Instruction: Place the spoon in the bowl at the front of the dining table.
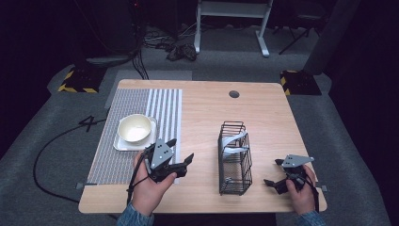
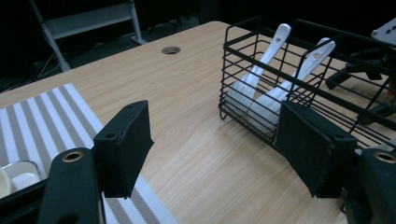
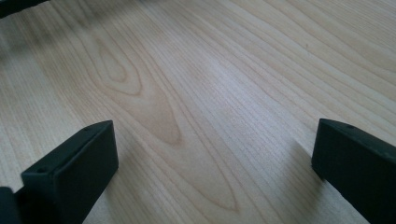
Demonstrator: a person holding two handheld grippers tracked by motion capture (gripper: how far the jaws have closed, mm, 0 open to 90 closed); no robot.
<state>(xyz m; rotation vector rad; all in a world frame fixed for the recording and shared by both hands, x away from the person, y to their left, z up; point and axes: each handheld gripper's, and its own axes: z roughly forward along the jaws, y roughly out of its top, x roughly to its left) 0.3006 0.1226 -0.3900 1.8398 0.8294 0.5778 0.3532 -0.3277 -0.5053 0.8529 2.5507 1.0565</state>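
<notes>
Black jaws of the left gripper (image 1: 181, 150) stood released, empty, near the wire basket (image 1: 235, 160) holding white spoons (image 2: 261, 84); the right gripper (image 1: 275, 173) likewise gaped (over bare wood); no writing was readable; farther left sat a bowl (image 1: 135, 127).

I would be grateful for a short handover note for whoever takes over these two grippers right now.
Left gripper: open, empty, above the table's front edge beside the striped placemat, aimed toward the black wire basket.
Right gripper: open, empty, low over bare wooden table to the right of the basket.
Things: two white ceramic spoons lean inside the basket; a cream bowl sits on a square white plate on the placemat.
Done: nothing picked up so far.
Left: probably lifting a spoon out and bringing it to the bowl.
</notes>
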